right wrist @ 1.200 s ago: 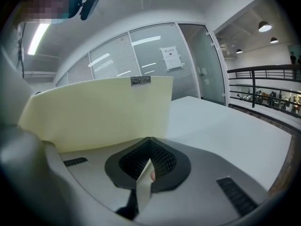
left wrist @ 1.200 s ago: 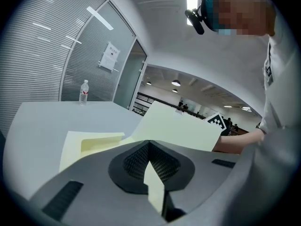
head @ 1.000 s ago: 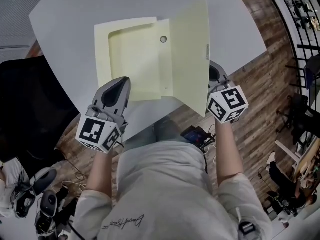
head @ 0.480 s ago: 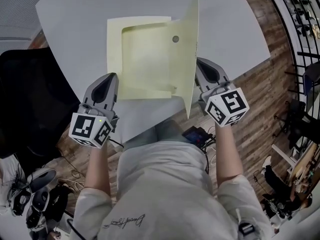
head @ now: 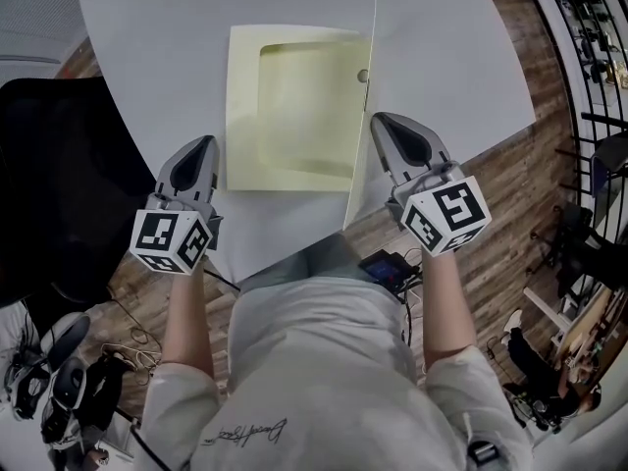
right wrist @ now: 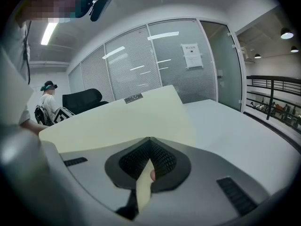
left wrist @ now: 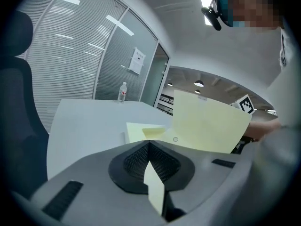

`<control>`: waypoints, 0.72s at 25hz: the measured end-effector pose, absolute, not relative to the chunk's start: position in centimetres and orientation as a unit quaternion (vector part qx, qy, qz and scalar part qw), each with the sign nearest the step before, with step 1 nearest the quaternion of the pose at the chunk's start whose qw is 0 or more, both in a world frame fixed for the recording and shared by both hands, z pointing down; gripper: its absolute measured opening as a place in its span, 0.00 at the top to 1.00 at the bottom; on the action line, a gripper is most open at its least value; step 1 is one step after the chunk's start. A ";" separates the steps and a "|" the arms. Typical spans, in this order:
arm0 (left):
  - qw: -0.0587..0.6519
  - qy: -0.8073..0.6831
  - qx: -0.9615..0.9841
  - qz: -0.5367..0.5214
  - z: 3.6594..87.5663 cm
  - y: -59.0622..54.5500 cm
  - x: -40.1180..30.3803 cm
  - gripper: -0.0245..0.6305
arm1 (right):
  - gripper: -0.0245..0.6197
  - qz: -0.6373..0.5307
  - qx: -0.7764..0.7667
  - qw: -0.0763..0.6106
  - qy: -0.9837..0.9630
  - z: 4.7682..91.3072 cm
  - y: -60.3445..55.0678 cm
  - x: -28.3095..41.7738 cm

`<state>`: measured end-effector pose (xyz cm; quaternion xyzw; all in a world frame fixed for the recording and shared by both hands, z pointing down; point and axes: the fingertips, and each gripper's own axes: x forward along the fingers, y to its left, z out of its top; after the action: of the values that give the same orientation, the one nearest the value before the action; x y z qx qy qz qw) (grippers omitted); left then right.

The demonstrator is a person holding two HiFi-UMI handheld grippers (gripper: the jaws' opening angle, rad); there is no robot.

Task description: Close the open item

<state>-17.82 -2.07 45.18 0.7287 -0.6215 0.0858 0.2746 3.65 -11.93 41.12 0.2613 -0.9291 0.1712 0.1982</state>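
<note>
A pale yellow folder (head: 294, 106) lies open on the white table (head: 167, 27). Its base with a shallow pocket is flat. Its cover (head: 365, 116) stands nearly upright, edge-on in the head view, and fills the right gripper view as a broad sheet (right wrist: 117, 121). My right gripper (head: 379, 124) is shut on the cover's near edge. My left gripper (head: 203, 145) is just left of the folder's near-left corner, apart from it, jaws together with a thin pale strip showing between them (left wrist: 153, 182). From there the raised cover (left wrist: 207, 126) appears ahead to the right.
A black chair (head: 49, 165) stands left of the table. The table's near edge (head: 285, 253) runs just below both grippers. A water bottle (left wrist: 122, 92) stands at the far side. Another person (right wrist: 47, 98) sits in the background.
The right gripper has swung the cover up from a slant to nearly vertical, moving left. The left gripper has slid off the folder's near-left corner and now sits beside it.
</note>
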 end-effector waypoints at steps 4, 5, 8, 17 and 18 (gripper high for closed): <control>0.292 -0.627 0.716 0.092 47.3 -1.6 -18.8 0.95 | 0.94 0.167 0.255 0.210 -0.929 41.1 -11.8 2.6; 0.296 -0.628 0.713 0.095 47.9 -1.5 -19.0 0.95 | 0.94 0.166 0.254 0.213 -0.929 41.2 -11.7 2.3; 0.311 -0.626 0.707 0.109 50.4 -1.0 -19.5 0.95 | 0.94 0.163 0.251 0.224 -0.927 41.6 -11.5 1.6; 0.324 -0.606 0.716 0.123 53.7 -2.4 -18.7 0.95 | 0.94 0.168 0.245 0.251 -0.921 43.2 -11.2 0.6; 0.324 -0.603 0.718 0.126 53.8 -2.4 -18.6 0.95 | 0.94 0.168 0.243 0.253 -0.921 43.2 -11.0 0.4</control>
<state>-18.64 -2.41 53.80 0.7176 -0.6034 0.1256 0.3242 0.40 -11.00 43.21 0.2433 -0.9212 0.1679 0.2529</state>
